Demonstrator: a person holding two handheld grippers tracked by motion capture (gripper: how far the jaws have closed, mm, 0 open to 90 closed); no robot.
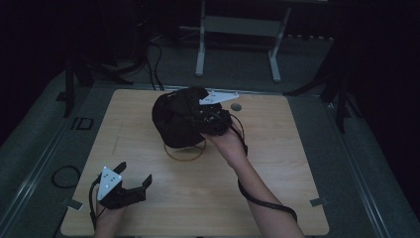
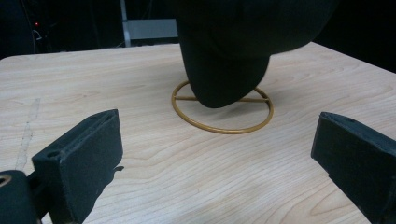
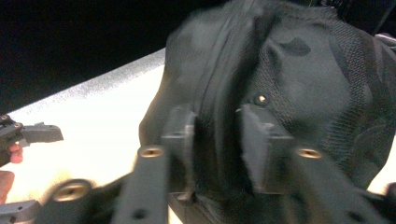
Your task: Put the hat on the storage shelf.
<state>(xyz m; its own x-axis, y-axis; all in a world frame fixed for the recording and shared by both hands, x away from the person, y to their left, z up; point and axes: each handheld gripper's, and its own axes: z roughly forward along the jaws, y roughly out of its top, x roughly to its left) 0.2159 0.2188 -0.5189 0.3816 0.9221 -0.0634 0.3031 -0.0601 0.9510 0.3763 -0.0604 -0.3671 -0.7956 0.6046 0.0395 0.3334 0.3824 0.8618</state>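
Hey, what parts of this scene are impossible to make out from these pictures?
- Gold ring stand: upper part hidden by the black cap, all views.
- Right tongs: tips buried in cap fabric; right gripper view blurred.
- Cap's shape: top cut off by the left gripper view's edge.
- Room behind: too dark.

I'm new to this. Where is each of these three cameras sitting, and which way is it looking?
High view: above the person's side, looking forward and down at the table; both forearms show.
Left gripper view: on the left gripper, facing the gold ring stand.
Right gripper view: on the right gripper, facing cloth.
Shared: the black cap.
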